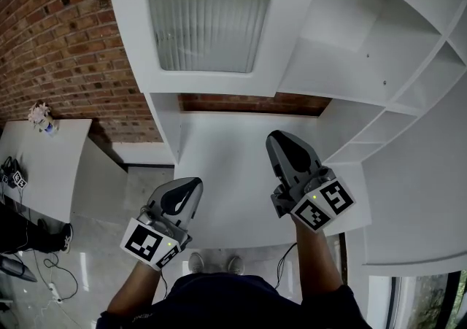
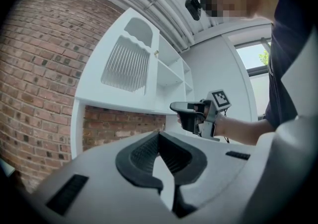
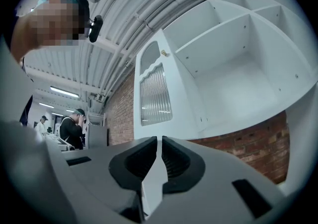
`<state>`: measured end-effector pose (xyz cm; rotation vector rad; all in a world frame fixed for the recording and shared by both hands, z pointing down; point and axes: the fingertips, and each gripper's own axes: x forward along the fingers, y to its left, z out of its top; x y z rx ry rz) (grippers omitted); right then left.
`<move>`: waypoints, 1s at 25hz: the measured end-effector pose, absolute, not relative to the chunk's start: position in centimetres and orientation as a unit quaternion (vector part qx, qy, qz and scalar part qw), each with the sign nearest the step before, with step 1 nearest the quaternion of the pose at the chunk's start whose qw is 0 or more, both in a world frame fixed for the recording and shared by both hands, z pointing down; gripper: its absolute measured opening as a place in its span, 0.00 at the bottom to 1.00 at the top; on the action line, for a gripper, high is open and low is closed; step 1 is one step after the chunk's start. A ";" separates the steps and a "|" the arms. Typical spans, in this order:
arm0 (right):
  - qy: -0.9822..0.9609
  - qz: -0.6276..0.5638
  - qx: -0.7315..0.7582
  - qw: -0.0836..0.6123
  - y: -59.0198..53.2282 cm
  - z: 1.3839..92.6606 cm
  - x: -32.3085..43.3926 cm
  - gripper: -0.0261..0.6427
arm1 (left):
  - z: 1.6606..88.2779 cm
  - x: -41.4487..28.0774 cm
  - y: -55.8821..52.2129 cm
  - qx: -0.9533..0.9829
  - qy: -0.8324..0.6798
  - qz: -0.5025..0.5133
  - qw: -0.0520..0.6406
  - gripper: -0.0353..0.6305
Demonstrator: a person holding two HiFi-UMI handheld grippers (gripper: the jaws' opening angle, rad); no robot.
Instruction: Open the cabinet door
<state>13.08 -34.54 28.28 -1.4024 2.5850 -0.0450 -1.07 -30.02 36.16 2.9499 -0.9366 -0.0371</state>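
White painted board w/ a ribbed glass pane (image 1: 211, 14) in the middle: that is the cabinet door (image 1: 131, 21). It stands swung out to the left, in front of the brick wall (image 1: 51, 36), so the shelves (image 1: 379, 43) beside it are bare to see. Judged from this, the opening looks done or nearly done.

Left tongs (image 1: 191, 189) and right tongs (image 1: 281, 144) both hang over the white tabletop (image 1: 233, 167) below the cabinet, well apart from the door and touching nothing. Both are closed, pads together, nothing btw. them; each gripper view shows this clearly.

Handling, as I judge it: the door is stiff and prob. light on its hinges. The paint is smooth and slippery, and the glass is fragile, so no pushing on the pane. The best place to take hold is the small knob (image 3: 163, 53) near the free edge, approx. level w/ the top of the pane. It is tiny, so the tongs must open a little and close around it, not beside it. Otherwise the free edge of the frame can be pinched. A pull should follow the arc of the hinge, not go straight.
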 end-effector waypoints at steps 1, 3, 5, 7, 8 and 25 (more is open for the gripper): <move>0.875 -0.013 -0.474 0.101 -35.0 28.0 13.3 0.08 | 36.3 -1.0 -30.1 0.952 -0.304 -0.011 0.024 0.06; 0.874 -0.009 -0.474 0.105 -35.9 27.6 13.6 0.08 | 36.4 -0.9 -30.2 0.951 -0.307 -0.009 0.026 0.06; 0.874 -0.005 -0.474 0.108 -36.6 27.2 13.8 0.08 | 36.6 -0.8 -30.3 0.950 -0.311 -0.007 0.028 0.06; 0.874 -0.004 -0.473 0.110 -37.3 27.0 14.0 0.08 | 36.8 -0.6 -30.4 0.949 -0.315 -0.005 0.029 0.06; 0.875 -0.004 -0.472 0.111 -37.6 26.9 14.1 0.08 | 36.9 -0.5 -30.4 0.948 -0.317 -0.005 0.029 0.06; 0.873 0.010 -0.471 0.125 -42.1 25.0 15.8 0.19 | 37.5 -0.5 -31.4 0.938 -0.345 -0.002 0.036 0.06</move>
